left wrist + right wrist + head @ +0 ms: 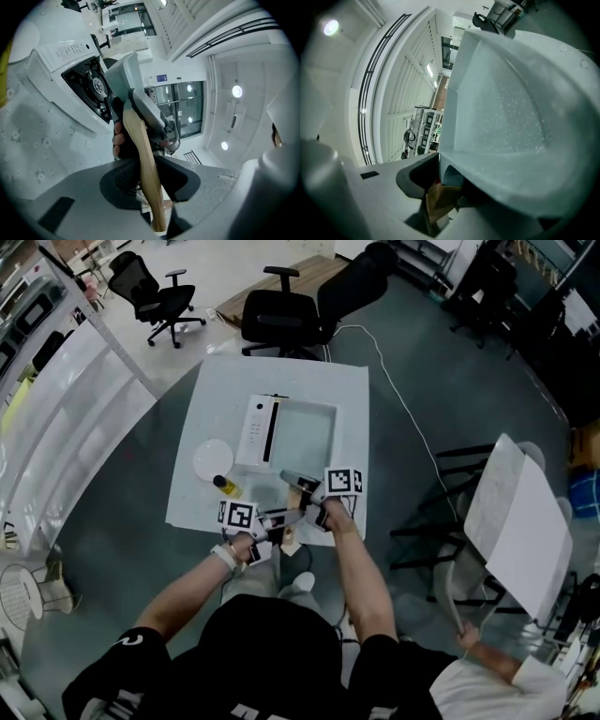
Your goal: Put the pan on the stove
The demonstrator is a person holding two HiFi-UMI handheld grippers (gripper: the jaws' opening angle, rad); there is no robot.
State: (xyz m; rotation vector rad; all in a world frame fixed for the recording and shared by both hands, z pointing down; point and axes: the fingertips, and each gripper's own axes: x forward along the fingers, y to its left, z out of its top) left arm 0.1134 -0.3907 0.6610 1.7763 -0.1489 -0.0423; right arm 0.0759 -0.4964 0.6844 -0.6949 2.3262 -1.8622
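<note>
A grey square pan (296, 482) with a wooden handle (290, 538) is held over the near edge of the table, short of the white stove (257, 430). Both grippers hold the handle. My left gripper (274, 529) is shut on it near its end, and in the left gripper view the handle (142, 159) runs up between the jaws (145, 174) to the pan's grey body (123, 77), with the stove (56, 61) behind. My right gripper (306, 508) is shut on the handle (440, 202) close to the pan, whose speckled inside (511, 103) fills the right gripper view. Both gripper views look upward toward the ceiling.
The stove's pale glass top (306, 437) lies beyond the pan on the white table (202, 399). A white round disc (213, 459) and a small yellow bottle (225, 486) sit at the table's left. Black office chairs (281, 315) stand behind the table. A white board (520, 521) leans at right.
</note>
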